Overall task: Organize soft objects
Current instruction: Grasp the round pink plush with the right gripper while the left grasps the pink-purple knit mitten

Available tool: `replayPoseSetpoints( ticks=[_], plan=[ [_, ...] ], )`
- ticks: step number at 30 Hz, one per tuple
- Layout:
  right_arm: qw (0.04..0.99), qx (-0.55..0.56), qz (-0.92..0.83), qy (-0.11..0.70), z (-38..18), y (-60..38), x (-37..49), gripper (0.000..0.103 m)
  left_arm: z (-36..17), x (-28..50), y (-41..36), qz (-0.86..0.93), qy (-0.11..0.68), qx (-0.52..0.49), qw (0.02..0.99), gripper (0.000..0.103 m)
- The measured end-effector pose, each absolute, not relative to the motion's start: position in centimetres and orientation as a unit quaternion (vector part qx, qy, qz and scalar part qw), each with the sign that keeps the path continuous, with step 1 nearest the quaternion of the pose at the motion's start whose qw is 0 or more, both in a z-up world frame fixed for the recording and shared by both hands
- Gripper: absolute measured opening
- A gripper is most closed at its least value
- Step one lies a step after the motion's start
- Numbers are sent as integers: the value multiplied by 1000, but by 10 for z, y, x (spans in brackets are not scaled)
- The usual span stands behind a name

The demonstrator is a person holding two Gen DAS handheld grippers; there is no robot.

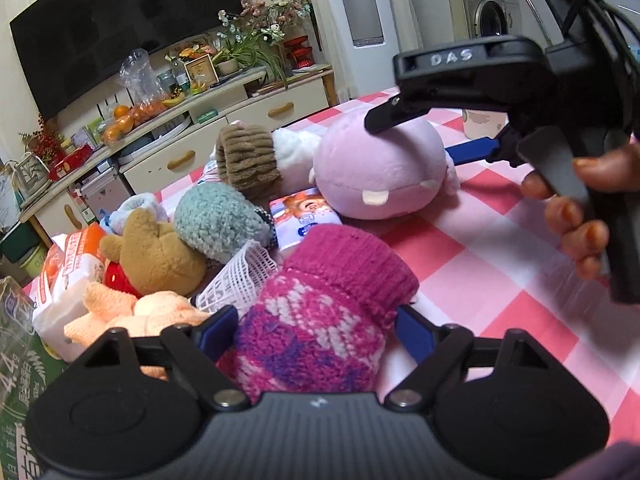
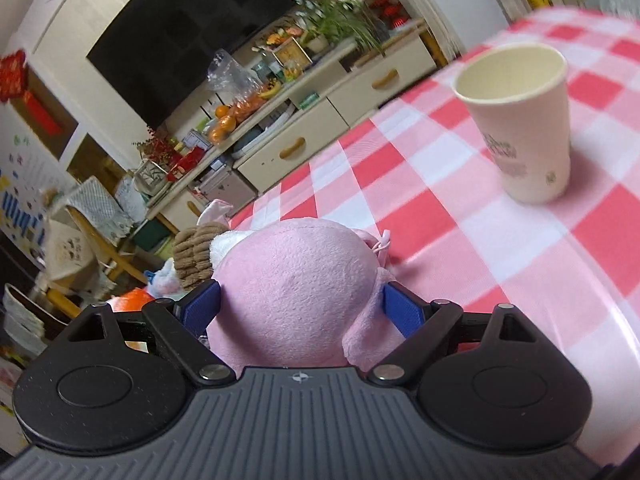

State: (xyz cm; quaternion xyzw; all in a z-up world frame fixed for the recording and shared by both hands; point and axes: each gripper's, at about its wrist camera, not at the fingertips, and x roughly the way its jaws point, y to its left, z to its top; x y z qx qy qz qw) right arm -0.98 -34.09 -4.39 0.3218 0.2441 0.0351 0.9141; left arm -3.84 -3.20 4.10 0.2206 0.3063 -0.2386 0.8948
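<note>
Filling the right tongs (image 2: 301,308), a pink plush (image 2: 296,296) is lying on the checked bench (image 2: 460,216), light and squashy, best squeezed across its middle; whether the pads are biting is unclear. Smaller, a magenta knit sock (image 1: 320,320) is sitting between the left tongs (image 1: 318,334), limp, stretchy, pads apparently touching its bunched body.

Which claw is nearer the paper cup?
Right. The right claw, straddling the pink plush, has the paper cup just ahead; the left claw sits back at the magenta sock.

Checked tablecloth (image 2: 460,216) carries paper cup (image 2: 520,120), pink plush (image 1: 380,168), soft-toy heap (image 1: 192,240).
</note>
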Motion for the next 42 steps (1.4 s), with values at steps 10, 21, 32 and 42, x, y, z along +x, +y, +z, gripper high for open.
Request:
replayPoseSetpoints(
  ticks=[10, 21, 32, 42],
  plan=[
    [897, 334, 81, 276, -49, -354, -21, 103, 56, -32, -10, -214, 346, 91, 909, 62],
    [923, 267, 88, 263, -38, -359, -55, 103, 53, -26, -10, -197, 350, 51, 914, 64],
    [887, 359, 92, 276, -54, -367, -25, 103, 45, -29, -18, -207, 350, 83, 910, 75],
    [869, 370, 141, 296, -51, -343, -4, 103, 34, -17, -17, -196, 361, 66, 909, 65]
  ],
)
